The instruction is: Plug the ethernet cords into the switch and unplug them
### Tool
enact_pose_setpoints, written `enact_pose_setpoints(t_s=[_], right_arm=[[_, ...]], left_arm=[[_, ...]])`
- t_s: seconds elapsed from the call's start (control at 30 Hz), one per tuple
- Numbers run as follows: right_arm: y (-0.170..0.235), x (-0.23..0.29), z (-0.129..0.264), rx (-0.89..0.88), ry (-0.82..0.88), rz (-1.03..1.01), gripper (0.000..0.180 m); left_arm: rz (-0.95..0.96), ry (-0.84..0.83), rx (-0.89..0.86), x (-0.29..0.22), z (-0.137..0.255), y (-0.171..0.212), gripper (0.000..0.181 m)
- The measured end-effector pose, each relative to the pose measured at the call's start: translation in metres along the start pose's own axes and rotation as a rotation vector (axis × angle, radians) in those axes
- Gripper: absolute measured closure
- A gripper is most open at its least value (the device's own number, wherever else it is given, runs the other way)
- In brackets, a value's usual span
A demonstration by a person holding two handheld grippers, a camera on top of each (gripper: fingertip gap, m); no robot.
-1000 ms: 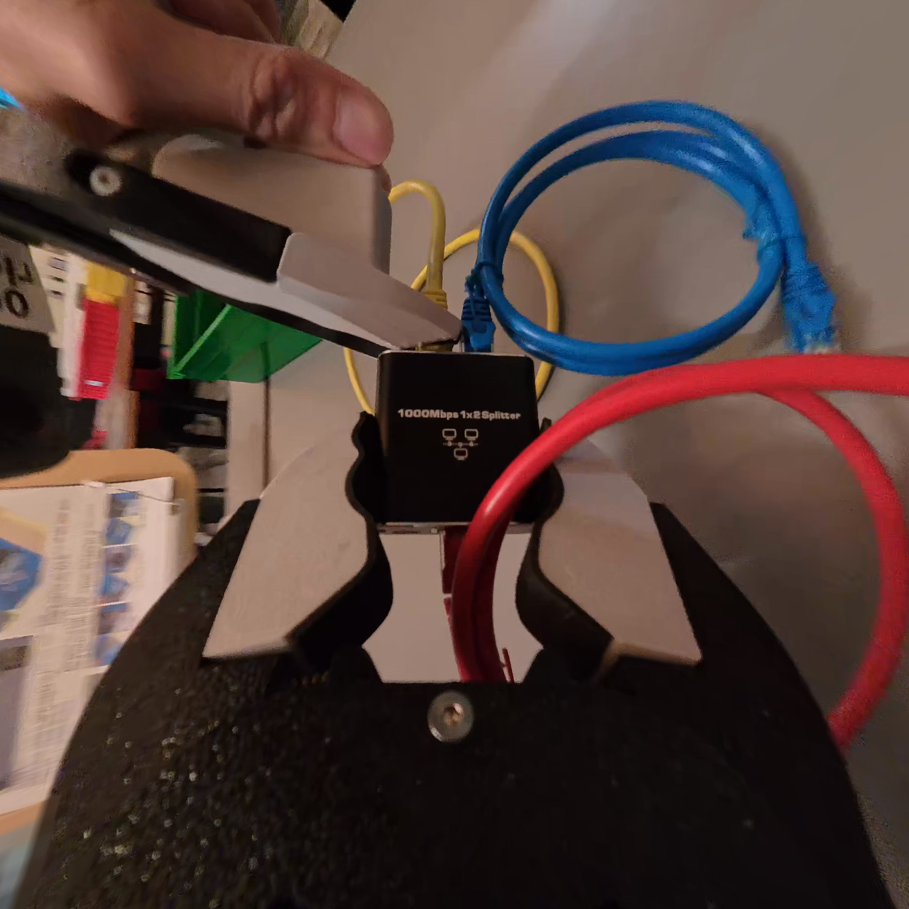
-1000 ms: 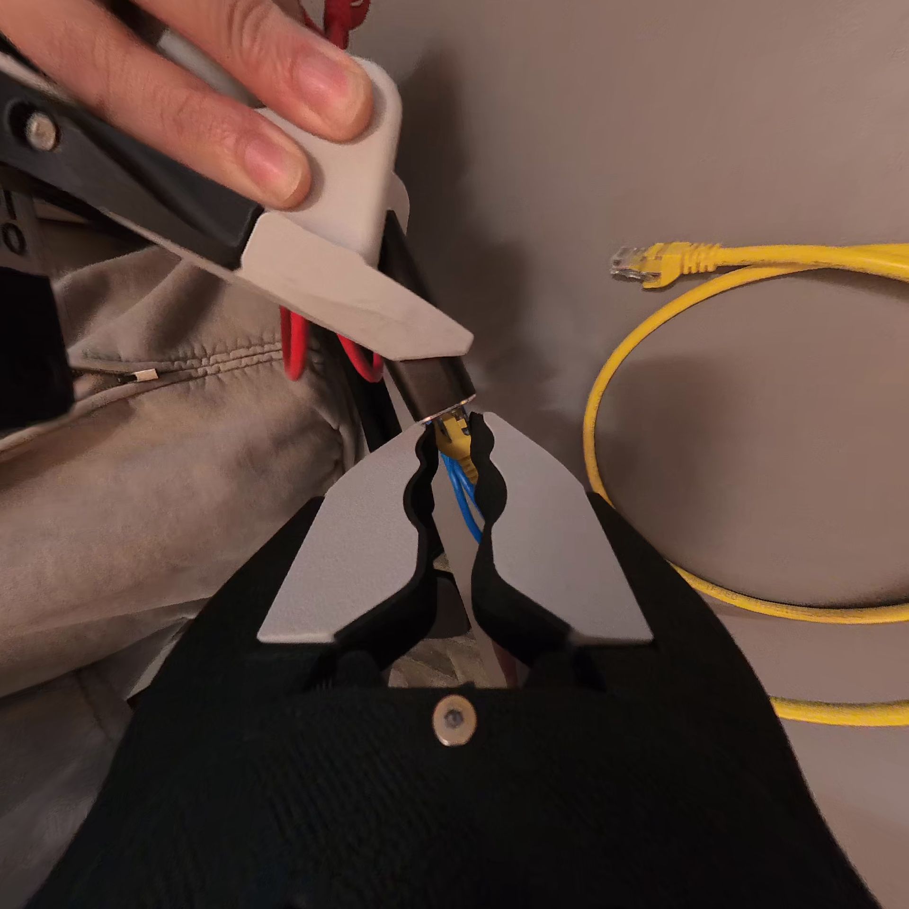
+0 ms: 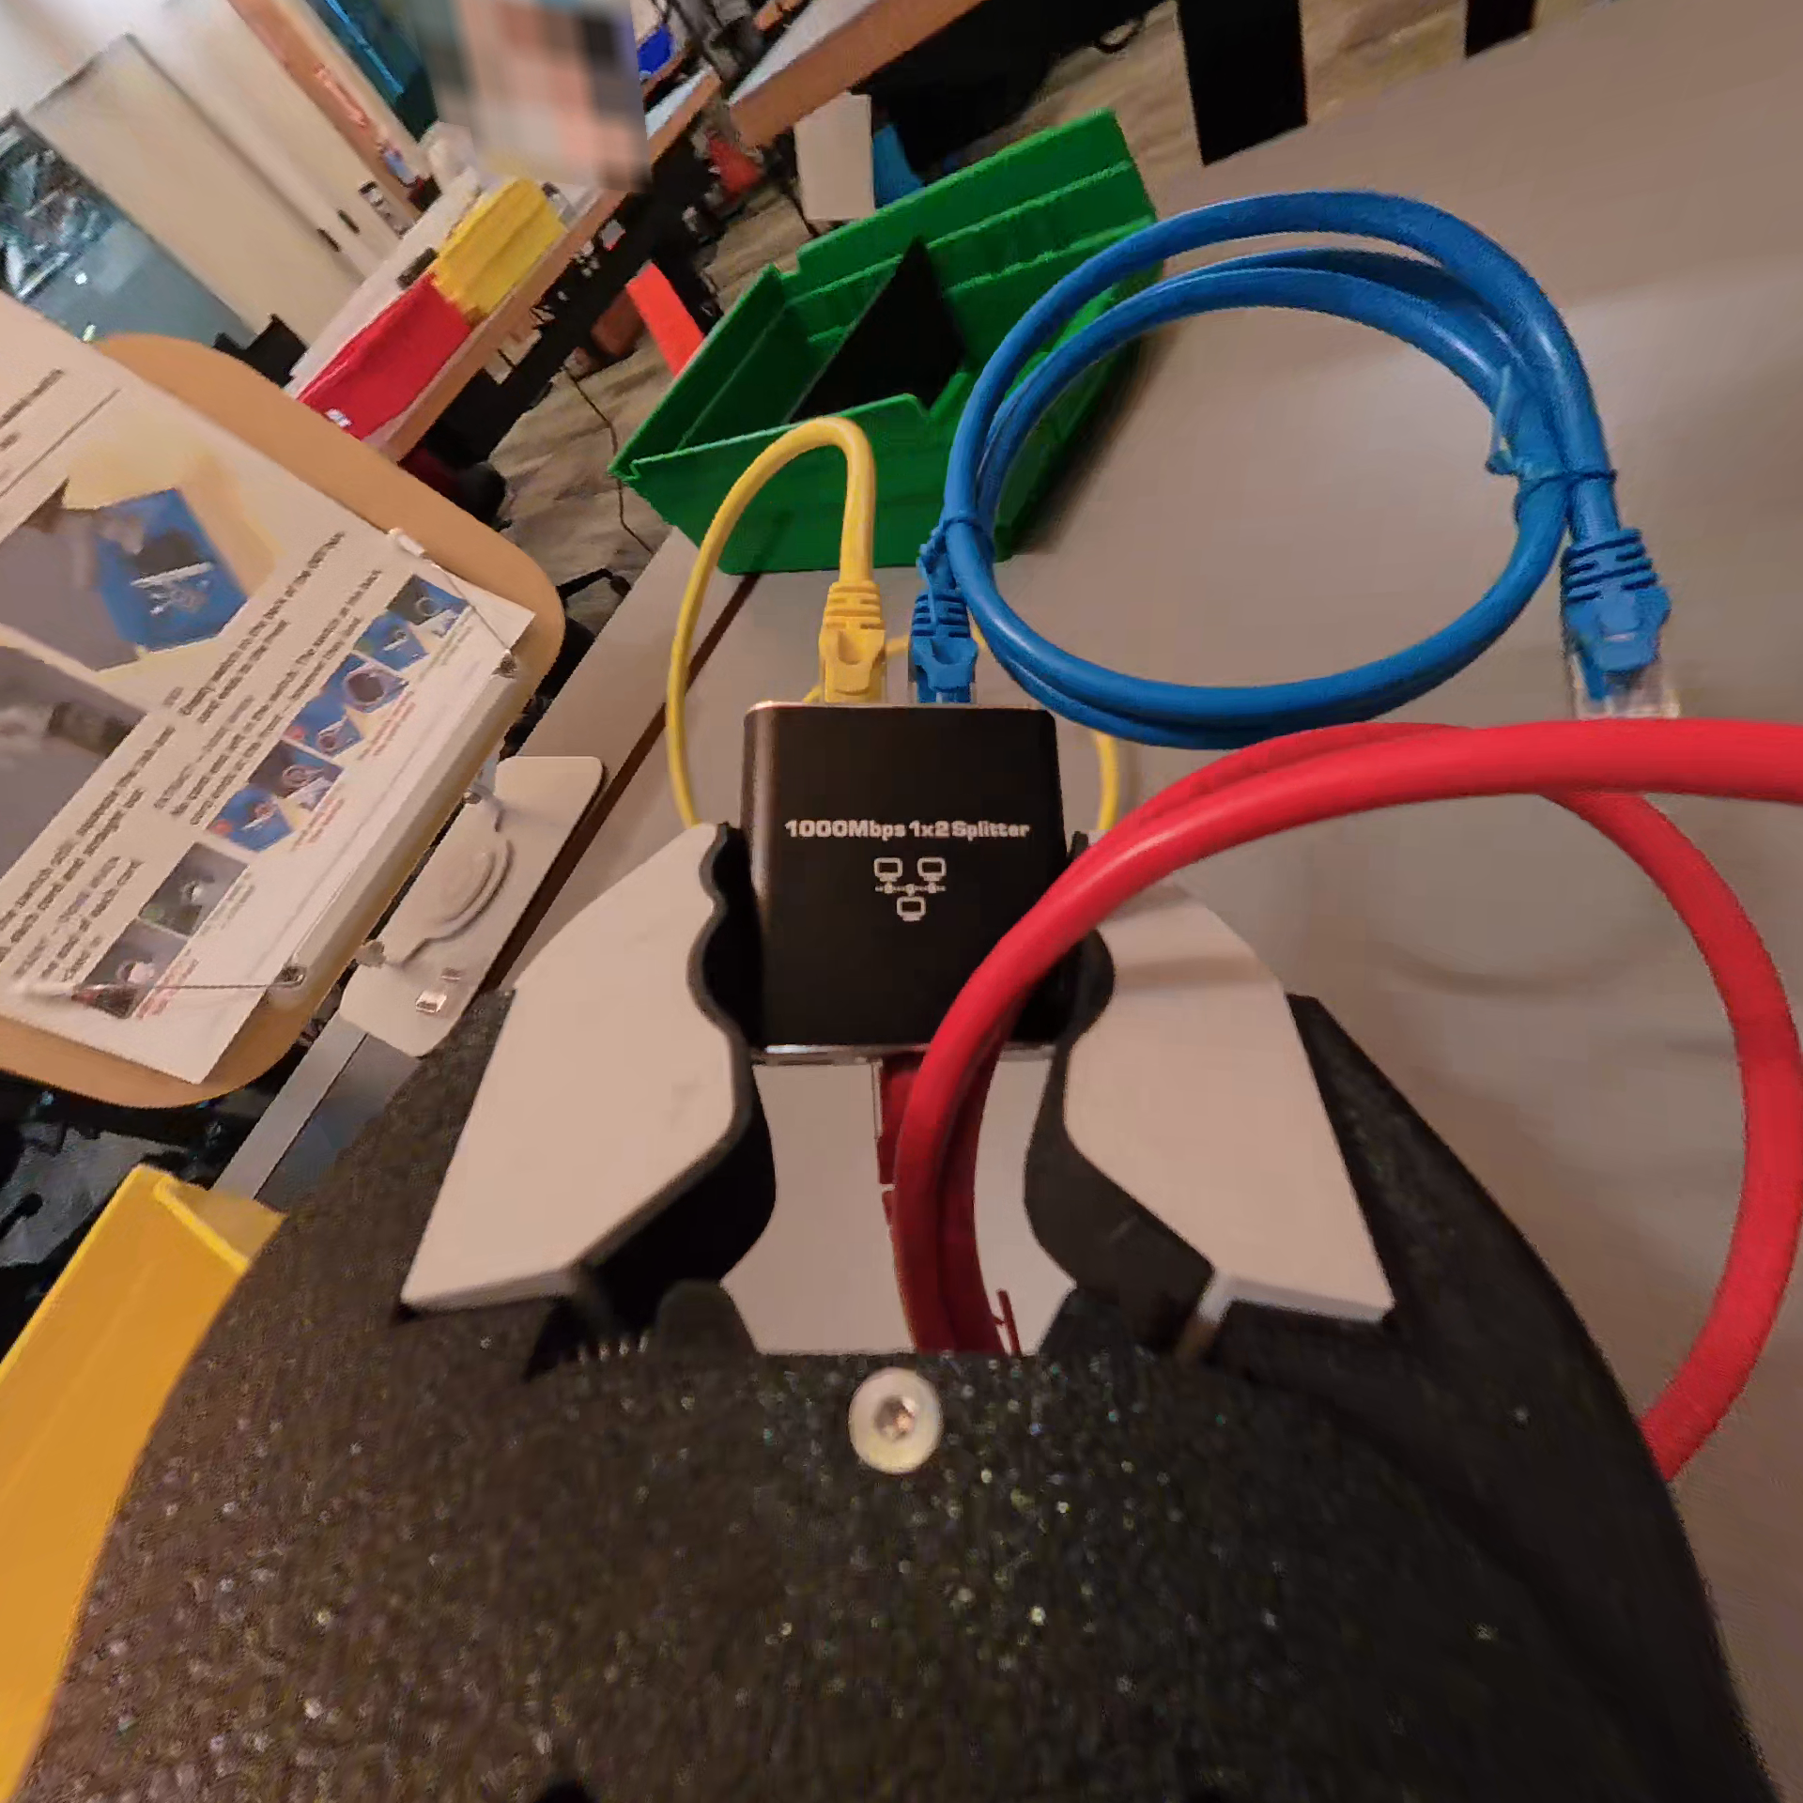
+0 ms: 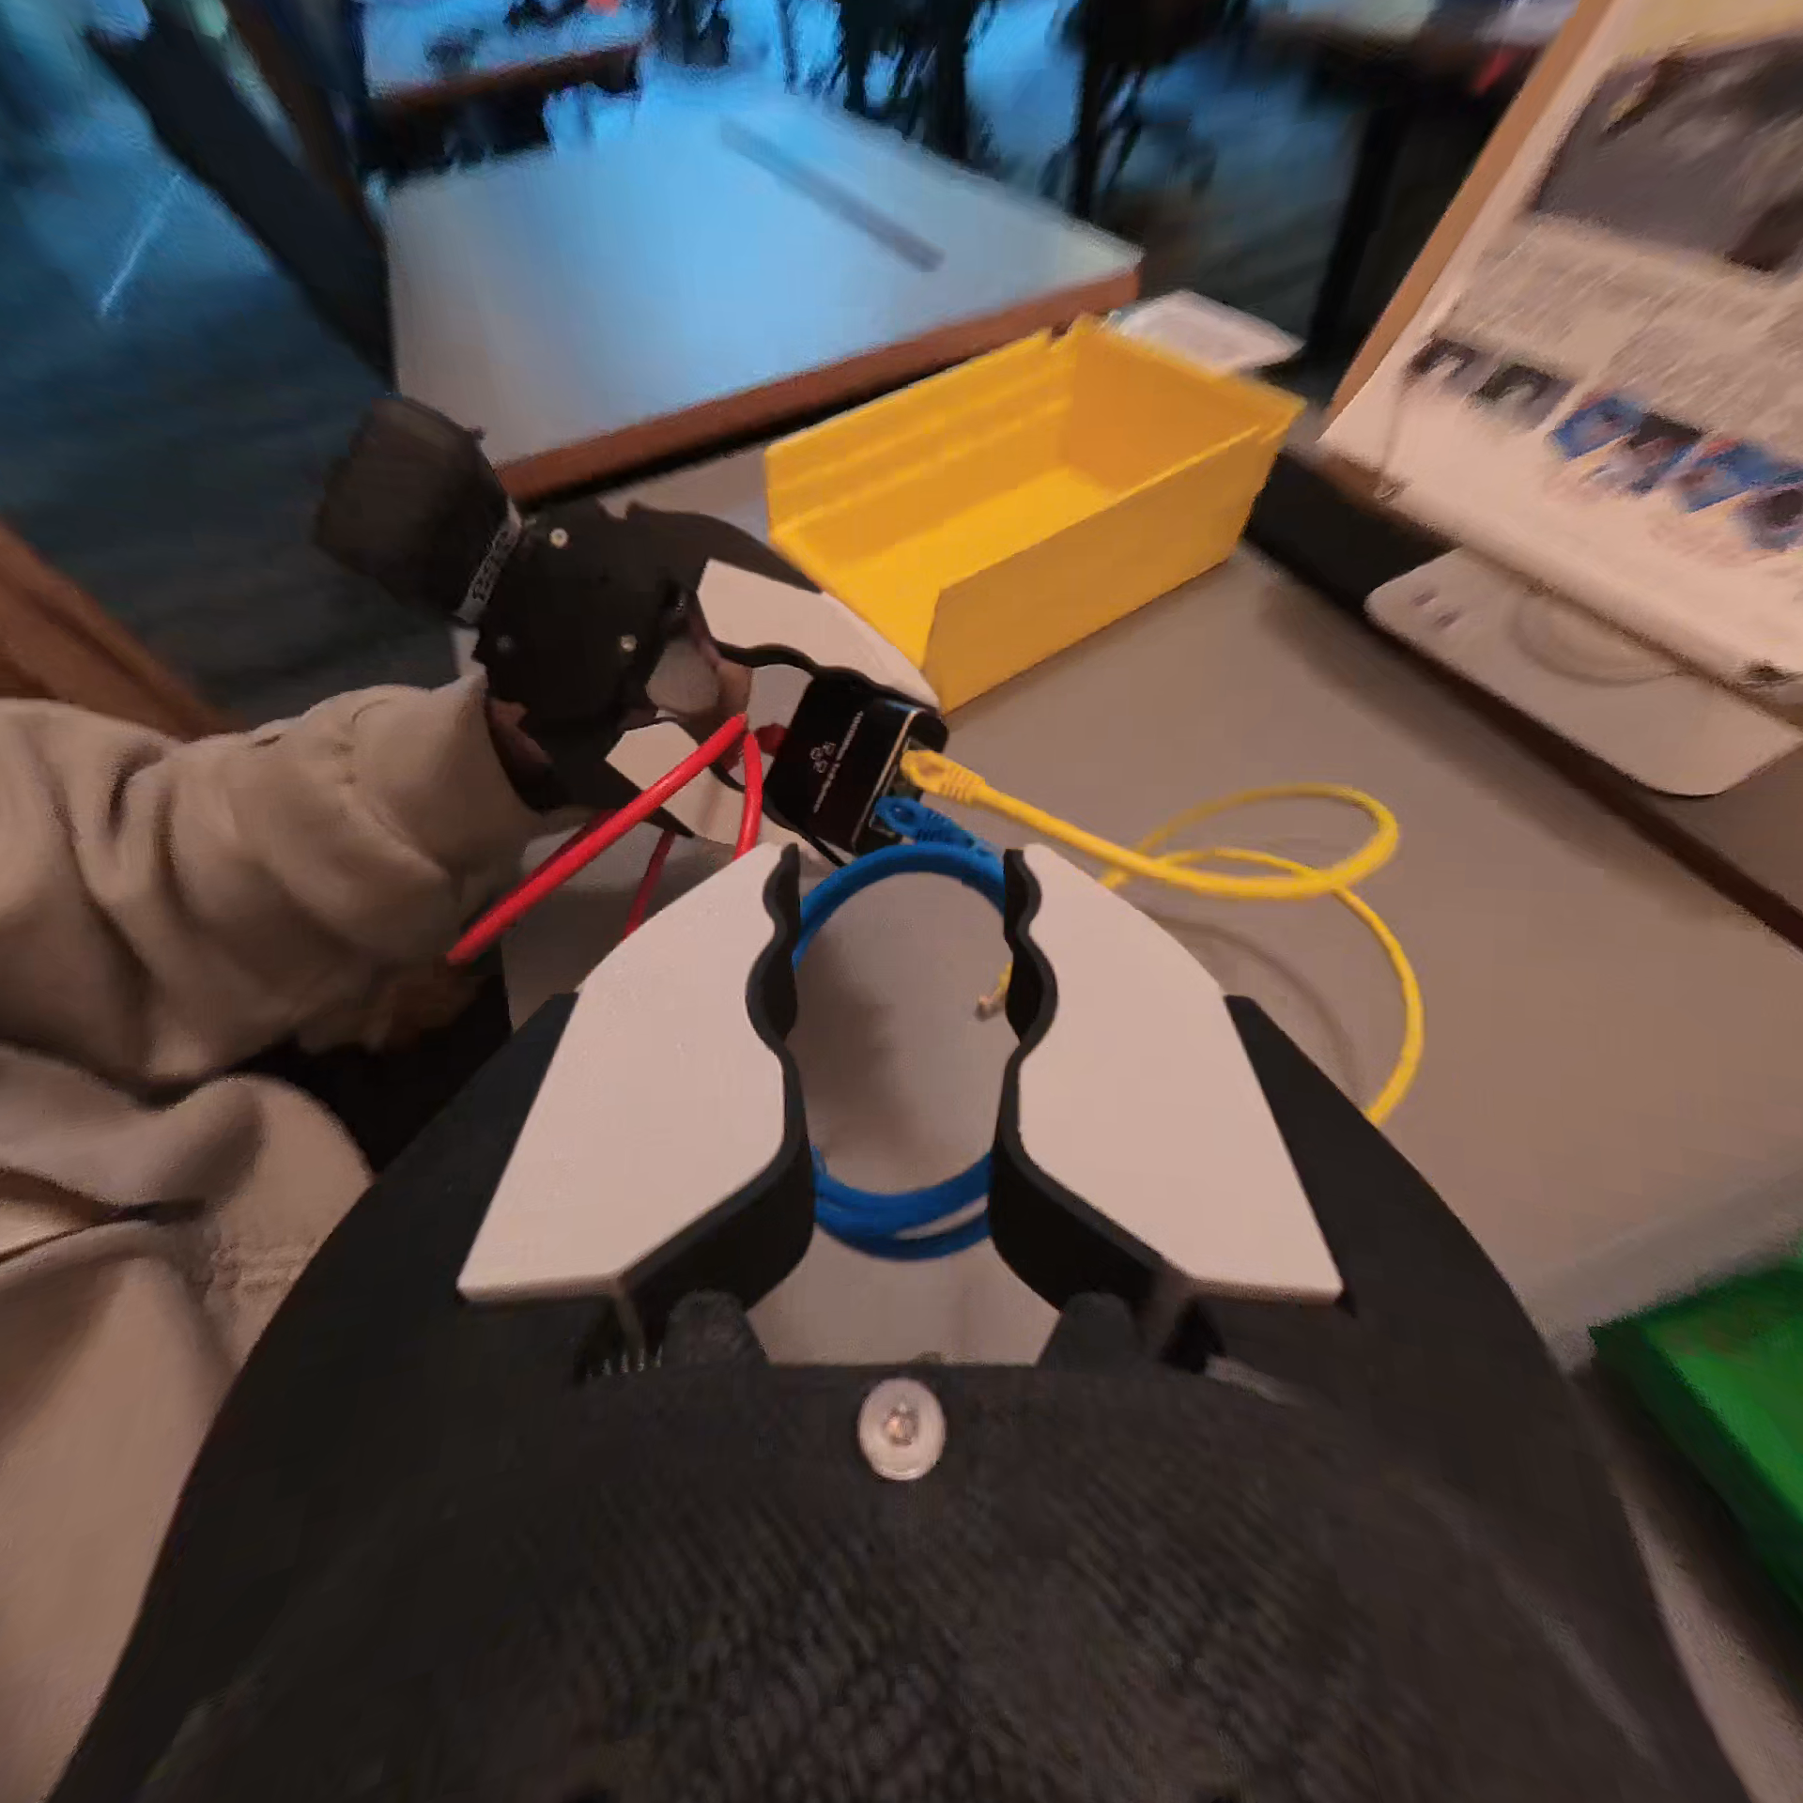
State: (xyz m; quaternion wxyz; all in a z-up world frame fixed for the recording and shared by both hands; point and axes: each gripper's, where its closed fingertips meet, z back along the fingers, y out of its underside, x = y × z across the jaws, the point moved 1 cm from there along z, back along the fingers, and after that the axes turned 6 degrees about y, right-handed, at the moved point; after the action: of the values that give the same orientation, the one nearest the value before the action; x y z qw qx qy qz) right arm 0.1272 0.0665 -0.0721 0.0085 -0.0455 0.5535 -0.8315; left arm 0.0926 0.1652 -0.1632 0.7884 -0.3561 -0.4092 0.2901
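- The grey table (image 3: 1366,976) fills the right half of the left wrist view; a green bin (image 3: 878,390) sits at its far edge near the top centre, and a yellow bin (image 4: 1024,488) shows upper centre in the right wrist view.
- The left gripper (image 3: 902,878) sits mid-frame, its jaws closed on the sides of the black switch (image 3: 902,868), holding it off the table.
- The right gripper (image 4: 898,868) hangs lower centre of its own view with jaws apart and nothing between them; only a loop of cord shows through the gap.
- The red cord (image 3: 1366,781) arcs right from the switch's near end; the blue cord (image 3: 1268,683) coils upper right with one plug loose.
- The yellow plug (image 3: 852,634) and a blue plug (image 3: 941,654) sit side by side in the far ports.
- All three appear seated, so unplugging likely comes next: keep the switch steady, pinch one plug's boot and latch tab, not the cord, and pull straight along the port.
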Motion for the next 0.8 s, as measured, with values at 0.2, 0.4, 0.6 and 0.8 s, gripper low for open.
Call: enact_pose_setpoints(t_s=[0.2, 0.4, 0.6, 0.8], right_arm=[[0.0, 0.037, 0.043, -0.517, -0.072, -0.368, 0.155], [0.025, 0.094, 0.034, -0.483, -0.328, -0.374, 0.156], [0.091, 0.021, 0.046, -0.518, -0.003, -0.565, 0.165], [0.092, -0.006, 0.029, -0.747, -0.078, -0.801, 0.147]], left_arm=[[0.092, -0.068, -0.048, 0.007, -0.006, -0.006, 0.118], [0.188, -0.075, -0.105, 0.007, -0.016, -0.018, 0.118], [0.204, -0.041, -0.156, 0.005, -0.008, -0.039, 0.118], [0.128, -0.006, -0.189, -0.013, -0.01, -0.066, 0.118]])
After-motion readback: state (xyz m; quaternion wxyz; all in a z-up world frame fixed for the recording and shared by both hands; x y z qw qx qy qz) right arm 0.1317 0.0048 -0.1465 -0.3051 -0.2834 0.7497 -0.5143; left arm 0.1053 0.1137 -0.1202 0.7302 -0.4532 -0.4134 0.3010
